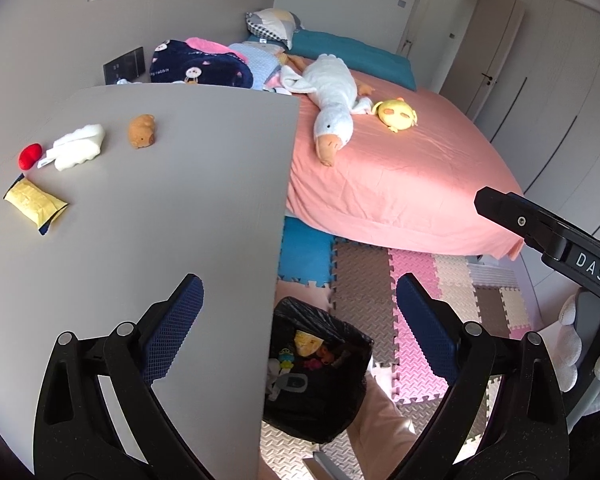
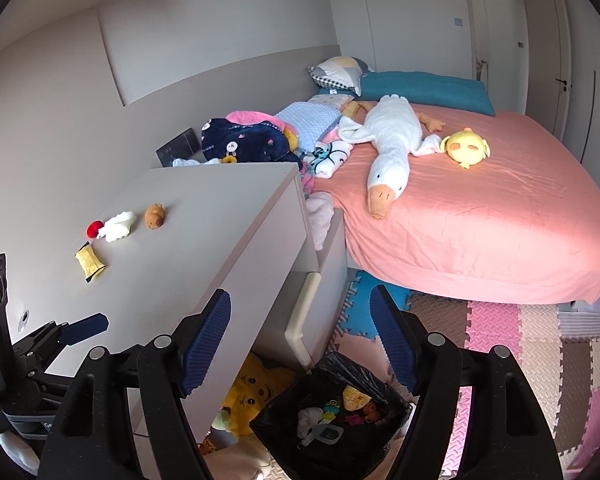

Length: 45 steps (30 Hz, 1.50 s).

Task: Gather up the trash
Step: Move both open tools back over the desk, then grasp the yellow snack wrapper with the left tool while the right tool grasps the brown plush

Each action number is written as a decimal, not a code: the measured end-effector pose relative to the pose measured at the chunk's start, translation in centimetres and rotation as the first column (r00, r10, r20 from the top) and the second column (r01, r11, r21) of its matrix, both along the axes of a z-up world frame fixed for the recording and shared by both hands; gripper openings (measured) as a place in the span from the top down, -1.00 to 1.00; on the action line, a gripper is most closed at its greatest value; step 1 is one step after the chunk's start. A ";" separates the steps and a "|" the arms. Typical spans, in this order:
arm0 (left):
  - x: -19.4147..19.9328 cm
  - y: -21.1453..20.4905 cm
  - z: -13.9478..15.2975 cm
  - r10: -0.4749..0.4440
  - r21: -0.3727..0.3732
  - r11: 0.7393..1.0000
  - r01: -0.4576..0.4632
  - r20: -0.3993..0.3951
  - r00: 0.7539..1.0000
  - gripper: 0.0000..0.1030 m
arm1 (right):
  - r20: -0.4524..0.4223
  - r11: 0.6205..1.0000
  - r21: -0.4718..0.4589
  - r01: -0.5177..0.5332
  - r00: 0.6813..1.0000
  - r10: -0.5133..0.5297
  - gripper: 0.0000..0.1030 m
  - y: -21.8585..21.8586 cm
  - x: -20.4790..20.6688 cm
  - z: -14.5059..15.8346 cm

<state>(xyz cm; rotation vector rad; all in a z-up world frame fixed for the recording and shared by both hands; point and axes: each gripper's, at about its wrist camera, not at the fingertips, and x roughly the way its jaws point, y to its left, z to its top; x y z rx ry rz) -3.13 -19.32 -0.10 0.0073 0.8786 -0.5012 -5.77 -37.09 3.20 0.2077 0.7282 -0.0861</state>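
A yellow wrapper (image 1: 35,203) lies on the grey tabletop (image 1: 160,208) at the left, beside a red piece (image 1: 29,156), a crumpled white tissue (image 1: 78,147) and a small brown plush (image 1: 142,131). A black-lined trash bin (image 1: 316,368) with several bits of trash stands on the floor below the table edge. My left gripper (image 1: 300,328) is open and empty, over the table edge and the bin. My right gripper (image 2: 300,344) is open and empty, above the bin (image 2: 332,412). The wrapper (image 2: 89,263) also shows in the right wrist view.
A bed with a pink sheet (image 1: 400,184) holds a white goose plush (image 1: 332,100), a yellow plush (image 1: 396,114) and folded clothes (image 1: 200,64). Foam puzzle mats (image 1: 420,280) cover the floor. A yellow plush (image 2: 256,388) sits under the table.
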 end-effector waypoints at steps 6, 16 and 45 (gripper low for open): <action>1.2 2.3 -0.1 0.041 0.005 0.999 -0.041 0.002 0.999 -0.82 | -0.022 0.999 -0.005 -0.038 0.999 0.038 -0.41 2.2 2.3 -0.5; 3.4 6.5 -0.8 0.149 0.021 0.989 -0.149 0.006 0.989 -0.82 | -0.025 0.995 -0.021 -0.093 0.995 0.092 -0.41 6.1 5.5 -1.2; 12.7 17.2 -4.0 0.481 0.112 0.872 -0.477 -0.012 0.877 -0.82 | -0.111 0.974 0.007 -0.226 0.968 0.226 -0.41 14.2 16.1 -5.0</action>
